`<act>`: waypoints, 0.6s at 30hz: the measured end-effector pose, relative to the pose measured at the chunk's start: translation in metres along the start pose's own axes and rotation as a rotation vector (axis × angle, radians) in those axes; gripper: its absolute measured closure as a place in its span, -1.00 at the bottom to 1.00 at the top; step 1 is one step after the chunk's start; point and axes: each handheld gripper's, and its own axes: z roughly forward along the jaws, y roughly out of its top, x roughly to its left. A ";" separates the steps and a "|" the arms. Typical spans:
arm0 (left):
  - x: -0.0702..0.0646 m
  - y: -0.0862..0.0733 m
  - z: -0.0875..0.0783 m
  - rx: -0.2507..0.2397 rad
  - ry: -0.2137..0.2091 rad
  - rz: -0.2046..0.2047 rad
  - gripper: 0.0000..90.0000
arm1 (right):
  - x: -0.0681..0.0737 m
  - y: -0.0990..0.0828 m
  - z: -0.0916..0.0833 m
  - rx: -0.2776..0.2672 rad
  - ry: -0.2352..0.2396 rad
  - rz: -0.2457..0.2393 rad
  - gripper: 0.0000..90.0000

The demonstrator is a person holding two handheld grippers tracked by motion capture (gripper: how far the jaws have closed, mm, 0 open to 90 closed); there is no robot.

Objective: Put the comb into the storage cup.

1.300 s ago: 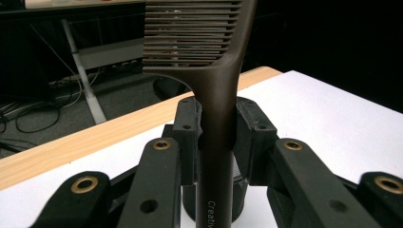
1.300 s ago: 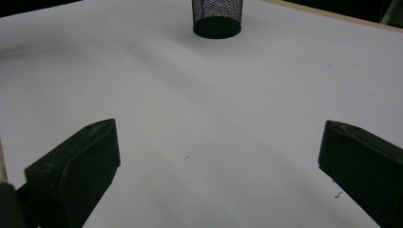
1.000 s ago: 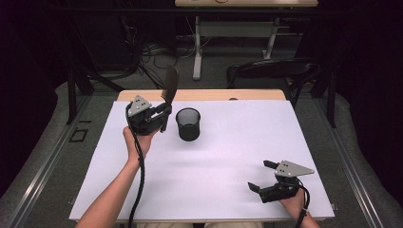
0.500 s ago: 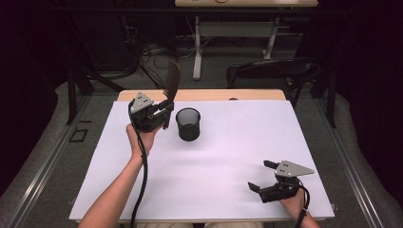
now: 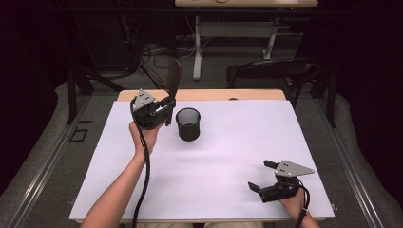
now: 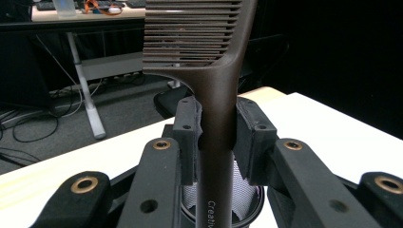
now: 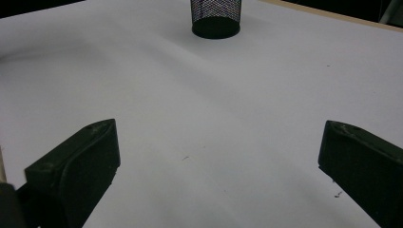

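A dark brown comb (image 5: 177,75) stands upright, teeth end up, with my left gripper (image 5: 168,105) shut on its handle. In the left gripper view the pads (image 6: 189,124) press on both sides of the comb (image 6: 209,57). A black mesh cup (image 5: 188,124) stands on the table just right of this gripper, and its mouth (image 6: 244,195) shows below the jaws behind the handle. The handle's lower end is hidden. My right gripper (image 5: 259,175) rests near the front right of the table, open and with nothing in it; its jaws (image 7: 218,161) point toward the cup (image 7: 216,19).
A white sheet (image 5: 228,156) covers the table, and a strip of wood (image 5: 209,95) shows at its far edge. A dark chair (image 5: 271,71) and desk legs (image 5: 196,52) stand beyond the table. Cables lie on the floor at the back left.
The left gripper with the comb has edged slightly toward the cup. The right gripper has kept still.
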 end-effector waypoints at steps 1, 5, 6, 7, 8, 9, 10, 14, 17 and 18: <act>0.000 0.000 0.000 0.000 0.002 0.000 0.61 | 0.000 0.000 0.000 0.000 0.000 0.000 -1.00; 0.000 0.001 0.003 -0.007 0.002 -0.007 0.61 | 0.000 0.000 0.000 -0.001 -0.001 0.000 -1.00; 0.000 0.001 0.004 -0.005 0.002 -0.007 0.61 | 0.000 0.000 0.000 -0.001 0.000 0.001 -1.00; 0.000 0.002 0.004 -0.006 0.001 -0.007 0.61 | 0.000 0.000 0.000 0.001 0.002 0.002 -1.00; 0.000 0.002 0.005 -0.006 0.002 -0.006 0.61 | 0.000 0.000 0.000 0.001 0.002 0.002 -1.00; 0.000 0.002 0.005 -0.007 0.002 -0.006 0.61 | 0.000 0.000 0.000 0.000 0.002 0.002 -1.00; 0.000 0.002 0.006 -0.009 0.001 -0.008 0.61 | 0.000 0.000 0.000 0.000 0.002 0.002 -1.00; 0.000 0.004 0.008 -0.012 -0.001 -0.008 0.61 | 0.000 0.000 0.000 0.003 0.001 0.003 -1.00; 0.001 0.004 0.009 -0.013 0.001 -0.013 0.61 | 0.000 0.000 0.000 0.003 0.001 0.002 -1.00; 0.000 0.004 0.010 -0.014 0.001 -0.011 0.61 | 0.000 0.000 0.000 0.002 0.001 0.002 -1.00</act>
